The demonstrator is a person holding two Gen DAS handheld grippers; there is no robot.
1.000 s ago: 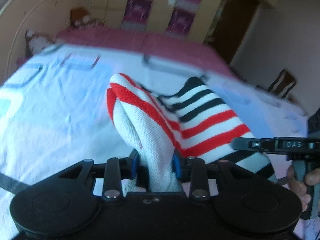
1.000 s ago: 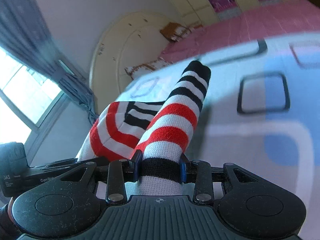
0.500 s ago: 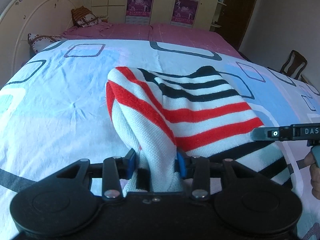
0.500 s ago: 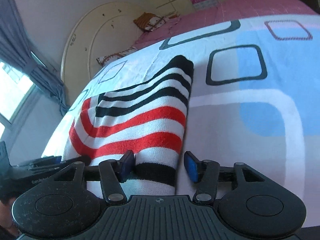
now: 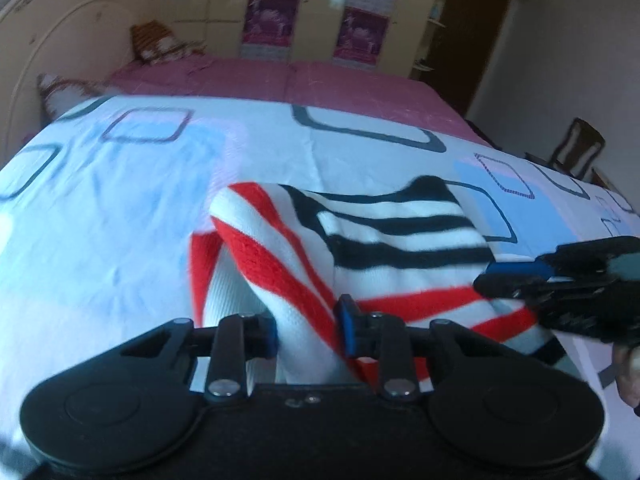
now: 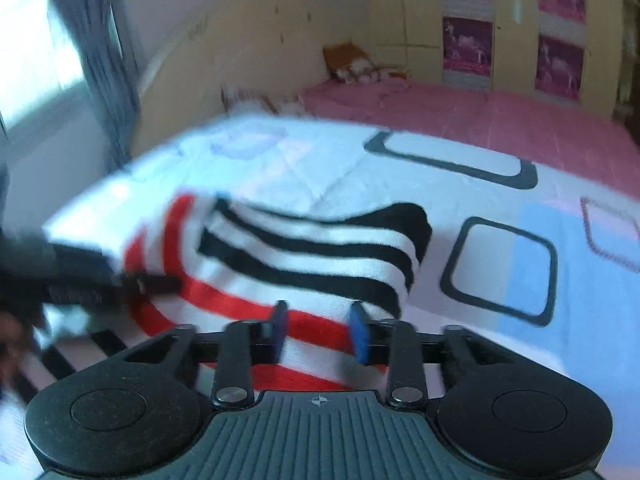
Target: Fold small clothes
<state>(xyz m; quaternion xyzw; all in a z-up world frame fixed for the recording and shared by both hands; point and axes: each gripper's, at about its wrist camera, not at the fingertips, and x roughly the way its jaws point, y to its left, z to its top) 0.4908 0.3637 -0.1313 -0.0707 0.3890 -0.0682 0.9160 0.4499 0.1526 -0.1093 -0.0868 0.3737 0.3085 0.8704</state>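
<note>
Since half a second ago, both tongs have slid along the bed and their jaws have just been closing, each with the knitted white garment with red and black stripes (image 5: 384,248) between them.

Left tongs (image 5: 308,332) point forward and down at the bed, level across the frame. Their blue pads (image 5: 347,330) have narrowed onto a raised white-and-red fold of the garment, which bunches up between them; they appear to pinch it.

Right tongs (image 6: 320,334) also tilt down toward the bed and have rolled, so the room now sits more upright in their camera than a second ago. Their jaws, which stood wide around the garment's edge half a second ago, are now narrow, with a red-and-white striped band of the cloth between the pads; blur keeps me from telling whether the pads press on it. In the left view these tongs (image 5: 504,280) reach in from the right edge, over the garment's right side, with part of a hand (image 5: 628,372) below them.

Most of the garment lies spread on the white quilt with blue patches and dark square outlines (image 6: 500,260), black stripes at the far end, red stripes nearer the tongs. A pink bedsheet (image 5: 280,80) covers the bed beyond the quilt.
</note>
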